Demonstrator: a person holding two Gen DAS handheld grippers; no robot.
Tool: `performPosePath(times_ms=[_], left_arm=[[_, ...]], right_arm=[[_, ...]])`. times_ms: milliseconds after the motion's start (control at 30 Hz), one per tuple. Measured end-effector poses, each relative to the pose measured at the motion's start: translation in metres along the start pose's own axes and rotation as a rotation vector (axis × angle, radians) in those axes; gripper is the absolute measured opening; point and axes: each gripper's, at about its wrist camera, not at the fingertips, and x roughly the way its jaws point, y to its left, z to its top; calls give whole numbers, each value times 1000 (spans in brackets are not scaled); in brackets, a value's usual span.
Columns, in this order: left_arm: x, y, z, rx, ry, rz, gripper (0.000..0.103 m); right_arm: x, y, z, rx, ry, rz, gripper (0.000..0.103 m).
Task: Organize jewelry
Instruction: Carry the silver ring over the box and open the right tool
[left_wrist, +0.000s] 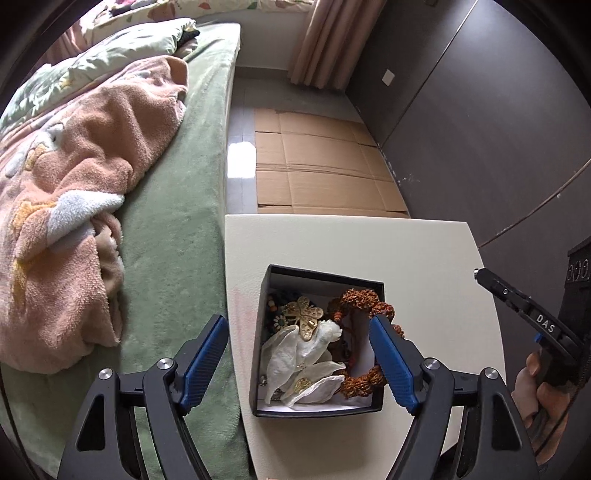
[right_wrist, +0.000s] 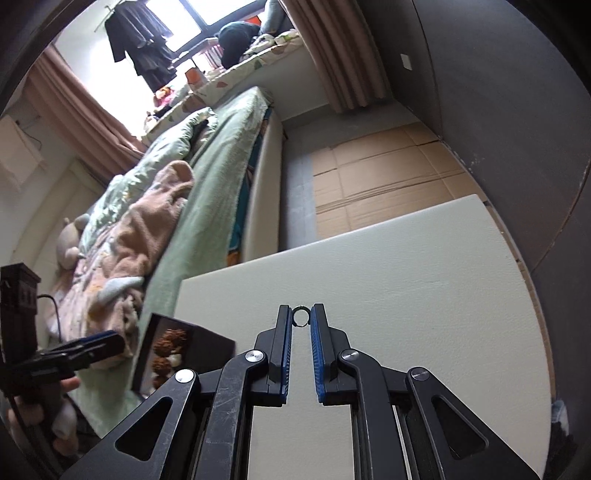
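The right hand-held gripper (right_wrist: 302, 317) was nearly closed, a small ring (right_wrist: 301, 316) pinched between its fingertips at centre frame, above the bare desk (right_wrist: 424, 314). The left hand-held gripper (left_wrist: 299, 354) stood wide open, holding nothing, its fingers straddling an open black box (left_wrist: 263, 332) at lower centre. The box held a beaded bracelet (left_wrist: 364, 299), a gold butterfly piece (left_wrist: 304, 314) and white petal-shaped items (left_wrist: 295, 354). In the right wrist view the box (right_wrist: 207, 341) lay to the lower left of the ring, so the right hand-held gripper would likely travel leftward. Open desk lay between them. The box sat near the desk's left edge, beside the bed (left_wrist: 166, 258).
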Motion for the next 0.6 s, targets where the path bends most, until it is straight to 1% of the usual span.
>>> performPosePath(times_ms=[167, 267, 400, 600], left_arm=[[-10, 17, -13, -21, -13, 6, 79], [-16, 25, -19, -27, -23, 16, 79], [-24, 34, -27, -39, -27, 17, 79], [-37, 39, -36, -36, -34, 22, 79]], right_arm=[[-4, 33, -6, -7, -16, 154, 12], [-1, 51, -9, -11, -13, 228, 12], [5, 70, -16, -3, 5, 309, 12], [15, 94, -26, 3, 37, 391, 12]])
